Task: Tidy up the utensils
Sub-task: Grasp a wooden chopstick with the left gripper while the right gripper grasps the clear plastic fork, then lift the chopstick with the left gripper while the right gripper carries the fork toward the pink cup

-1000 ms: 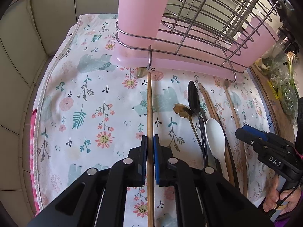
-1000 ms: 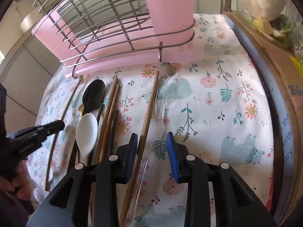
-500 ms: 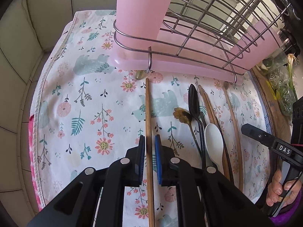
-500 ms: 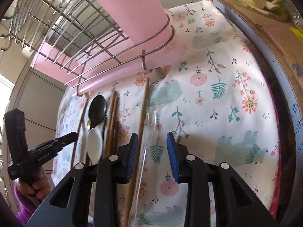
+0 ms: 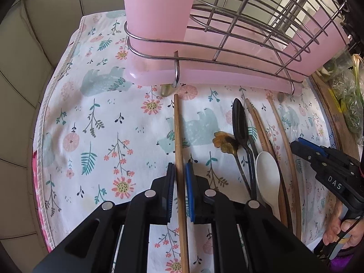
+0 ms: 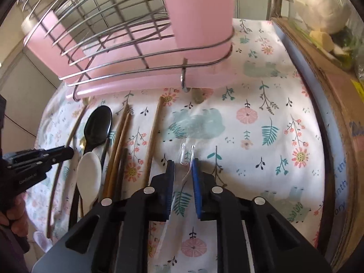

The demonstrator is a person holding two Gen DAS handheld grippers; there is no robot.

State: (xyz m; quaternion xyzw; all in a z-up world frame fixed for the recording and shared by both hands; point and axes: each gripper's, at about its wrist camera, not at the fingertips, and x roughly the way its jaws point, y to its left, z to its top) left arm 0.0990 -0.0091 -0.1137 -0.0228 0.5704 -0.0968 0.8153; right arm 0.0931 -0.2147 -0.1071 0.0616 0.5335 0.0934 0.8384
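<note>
Utensils lie on a floral cloth (image 5: 95, 122) in front of a pink dish rack (image 5: 204, 77). My left gripper (image 5: 180, 170) straddles a single wooden chopstick (image 5: 178, 136), its jaws narrowly apart with small gaps on both sides. To its right lie a black spoon (image 5: 240, 122), a white spoon (image 5: 268, 177), a gold flower-handled utensil (image 5: 224, 144) and more chopsticks (image 5: 261, 127). My right gripper (image 6: 183, 168) is open around a clear plastic fork (image 6: 187, 157) on the cloth; the wooden chopstick (image 6: 153, 136) lies just left of it.
A pink utensil cup (image 5: 157, 11) hangs in the rack's wire frame (image 5: 250, 34). A cardboard box (image 6: 329, 95) with bagged food (image 6: 318, 11) borders the cloth on the right. A tiled wall (image 5: 25, 68) lies to the left.
Both grippers moved forward toward the rack. My right gripper narrowed and shifted right from the chopstick to straddle the clear fork. My left gripper stays around the chopstick.
</note>
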